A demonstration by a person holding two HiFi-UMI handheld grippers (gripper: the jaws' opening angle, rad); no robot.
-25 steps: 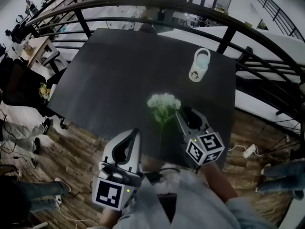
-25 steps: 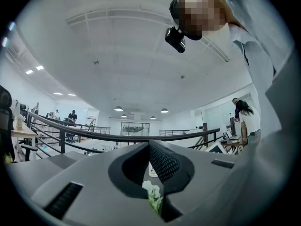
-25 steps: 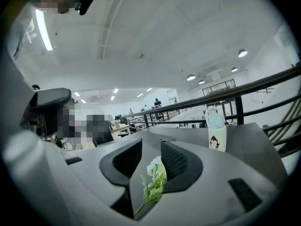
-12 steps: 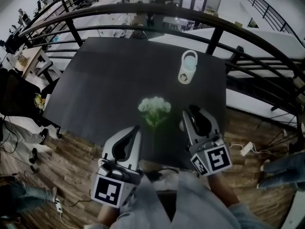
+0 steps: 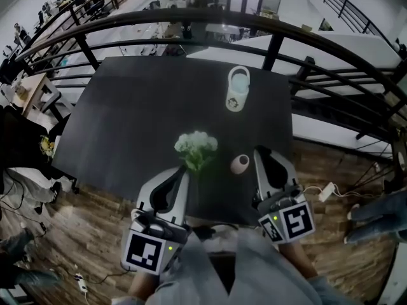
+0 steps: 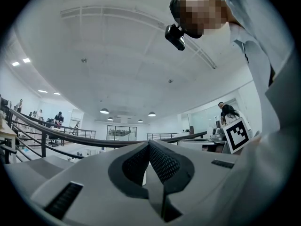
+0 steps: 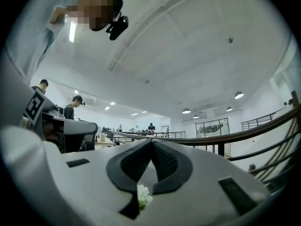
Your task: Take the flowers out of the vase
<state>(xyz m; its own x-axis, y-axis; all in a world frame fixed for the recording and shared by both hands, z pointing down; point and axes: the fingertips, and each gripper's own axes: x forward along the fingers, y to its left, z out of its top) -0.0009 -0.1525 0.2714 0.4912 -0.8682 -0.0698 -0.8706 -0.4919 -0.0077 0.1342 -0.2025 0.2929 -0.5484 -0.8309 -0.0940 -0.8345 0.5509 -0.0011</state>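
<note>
Flowers (image 5: 196, 146): lay, apparently, on the counter (image 5: 140, 107) just beside the vase (image 5: 240, 164), already out of it. Left claw (image 5: 183, 170) and right claw (image 5: 262, 152): pressed together on nothing, held level and clear, likely because removal looked finished.

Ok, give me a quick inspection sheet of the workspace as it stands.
Surface: dark table.
Job's things: flowers upright at left claw's tip; small pale vase, apart from them, beside right claw.
Clutter: white cup, far side.
Grippers: left claw shut, hold on stems unclear; right claw shut, a bloom showing below its pads.
Cables: power strip on floor, right.
Surroundings: black railing, wood floor, people at desks.
</note>
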